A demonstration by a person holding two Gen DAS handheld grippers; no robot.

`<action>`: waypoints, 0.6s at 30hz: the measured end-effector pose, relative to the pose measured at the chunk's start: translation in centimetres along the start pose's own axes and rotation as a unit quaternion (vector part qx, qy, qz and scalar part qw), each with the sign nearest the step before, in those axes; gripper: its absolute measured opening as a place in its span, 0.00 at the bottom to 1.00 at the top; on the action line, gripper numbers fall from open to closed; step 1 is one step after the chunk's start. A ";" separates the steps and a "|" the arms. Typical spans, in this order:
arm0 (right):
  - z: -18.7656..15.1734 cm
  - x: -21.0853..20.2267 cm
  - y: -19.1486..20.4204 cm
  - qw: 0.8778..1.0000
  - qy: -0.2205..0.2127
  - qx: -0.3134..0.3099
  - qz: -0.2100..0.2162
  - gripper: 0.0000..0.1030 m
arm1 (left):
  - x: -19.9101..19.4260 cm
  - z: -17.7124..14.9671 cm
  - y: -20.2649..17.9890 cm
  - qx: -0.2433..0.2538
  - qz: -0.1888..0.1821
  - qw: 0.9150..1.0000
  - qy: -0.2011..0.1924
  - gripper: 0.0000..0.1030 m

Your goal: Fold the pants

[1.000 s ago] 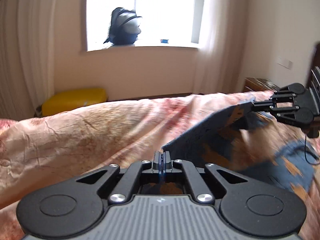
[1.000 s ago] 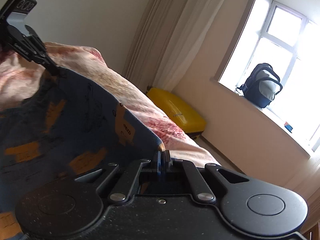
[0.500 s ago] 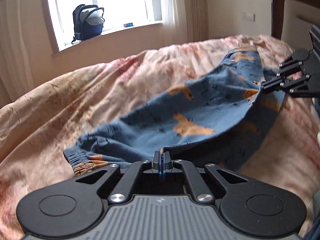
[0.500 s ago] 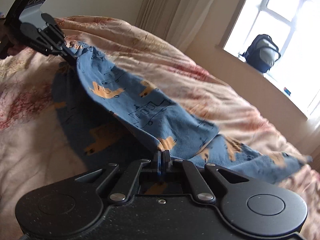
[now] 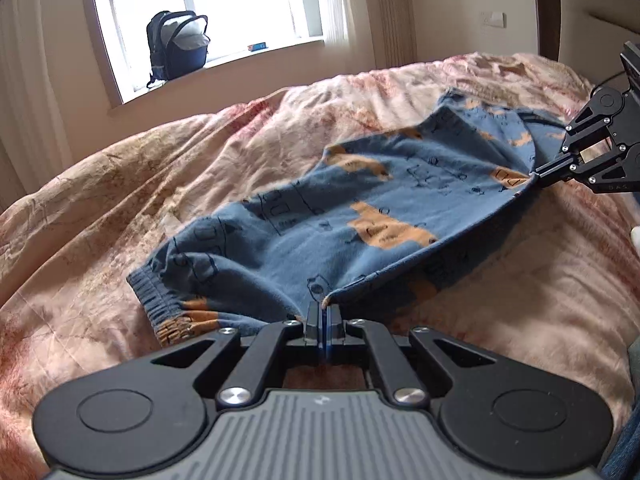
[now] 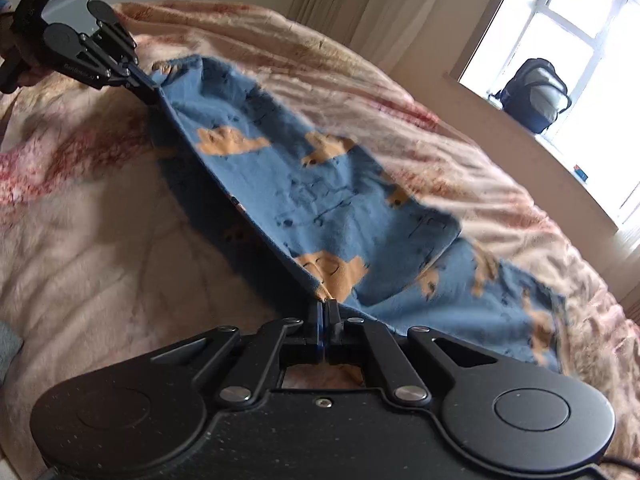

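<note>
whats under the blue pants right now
The blue pants lie on the pink patterned bedspread; the edge pinched by the left gripper and right gripper hangs just above it. Whatever lies beneath the spread fabric is covered.

The pants [image 6: 344, 208] are motion-blurred along their far edge in the right wrist view, and their near part passes behind the right gripper [image 6: 323, 306]. A headboard [image 5: 576, 8] is cut by the left view's edge. The small thing [image 5: 257, 45] on the windowsill is unidentifiable.
</note>
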State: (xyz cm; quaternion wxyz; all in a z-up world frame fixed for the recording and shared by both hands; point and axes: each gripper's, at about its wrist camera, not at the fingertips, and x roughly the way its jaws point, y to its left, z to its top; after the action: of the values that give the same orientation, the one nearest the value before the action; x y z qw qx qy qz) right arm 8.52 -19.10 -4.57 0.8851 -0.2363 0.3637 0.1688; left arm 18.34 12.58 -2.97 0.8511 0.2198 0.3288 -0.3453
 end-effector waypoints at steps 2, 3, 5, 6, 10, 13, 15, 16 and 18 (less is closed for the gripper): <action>-0.2 0.8 0.1 1.000 0.013 0.002 0.005 0.00 | 0.4 -0.2 -0.2 -0.004 -0.002 1.000 0.015 0.02; -0.3 0.9 0.4 1.000 0.013 -0.001 0.004 0.00 | 0.5 -0.3 -0.3 -0.006 -0.001 1.000 0.019 0.04; -0.3 0.9 0.3 1.000 0.009 0.003 0.003 0.02 | 0.3 -0.2 -0.3 -0.020 0.000 0.999 0.026 0.10; -0.4 0.8 0.2 1.000 0.006 0.012 0.006 0.10 | 0.2 -0.1 -0.3 -0.032 0.000 0.999 0.029 0.19; -0.4 -0.2 -1.7 0.997 -0.026 0.079 0.009 0.40 | -1.1 1.3 -1.2 -0.088 0.000 0.996 0.009 0.87; -0.6 -1.4 -4.0 0.986 -0.056 0.156 0.007 0.82 | -1.2 3.3 -3.1 -0.111 0.009 0.994 -0.015 1.00; -1.1 -2.2 -5.8 0.975 -0.075 0.209 0.007 0.99 | -0.7 4.8 -4.7 -0.127 0.009 0.992 -0.025 1.00; -1.5 -2.7 -6.7 0.969 -0.084 0.232 0.001 0.99 | -0.2 5.6 -5.6 -0.131 0.009 0.991 -0.029 1.00; -2.2 -3.8 -8.7 0.954 -0.099 0.283 -0.017 0.99 | 0.8 7.2 -7.7 -0.135 0.011 0.990 -0.039 1.00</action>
State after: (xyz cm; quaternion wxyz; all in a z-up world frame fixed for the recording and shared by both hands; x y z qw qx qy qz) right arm 8.78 -28.01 -0.69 0.9498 0.0351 0.3035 0.0667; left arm 16.12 2.76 0.27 0.8887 0.0932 0.3367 -0.2968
